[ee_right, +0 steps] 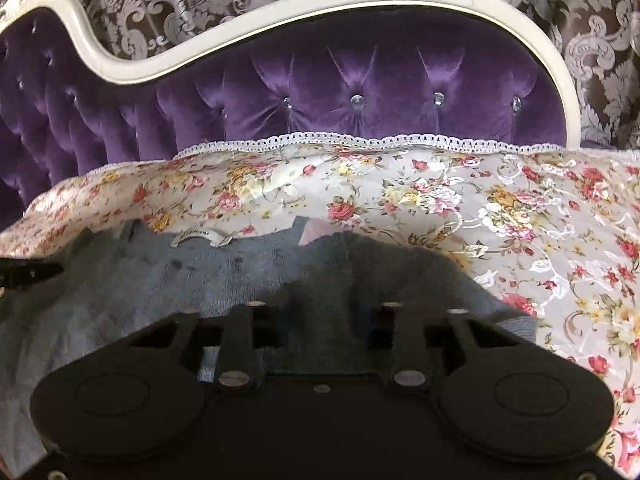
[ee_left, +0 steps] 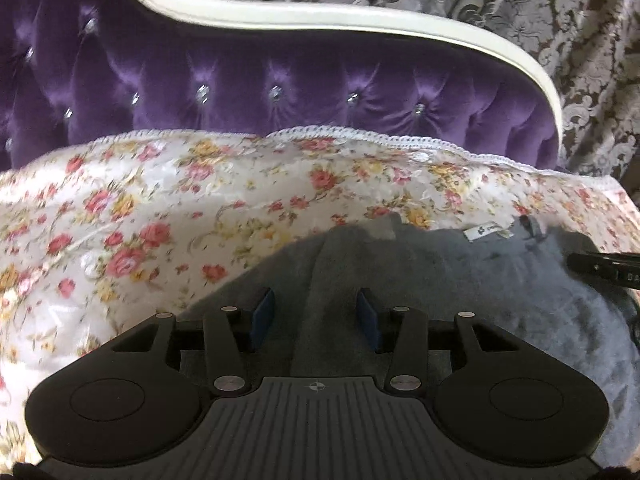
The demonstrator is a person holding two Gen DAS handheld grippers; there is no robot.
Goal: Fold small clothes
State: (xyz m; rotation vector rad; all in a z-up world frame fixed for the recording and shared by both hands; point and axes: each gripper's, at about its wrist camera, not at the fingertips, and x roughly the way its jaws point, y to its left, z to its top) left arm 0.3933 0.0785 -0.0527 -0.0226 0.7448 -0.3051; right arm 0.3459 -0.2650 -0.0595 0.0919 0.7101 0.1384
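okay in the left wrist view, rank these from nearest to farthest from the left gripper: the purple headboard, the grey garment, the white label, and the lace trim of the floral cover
From the left gripper:
1. grey garment, directly beneath the fingers
2. white label, ahead and right, at the garment's far edge
3. lace trim, along the floral cover's far edge
4. purple headboard, behind the trim

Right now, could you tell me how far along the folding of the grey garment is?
Early stage. Done: the grey garment lies on the floral bedspread, label at its far edge. In hand: nothing gripped; the left hand-held gripper is open over the fabric, and the right hand-held gripper is too shadowed to judge. Left: no tidy fold shows yet.
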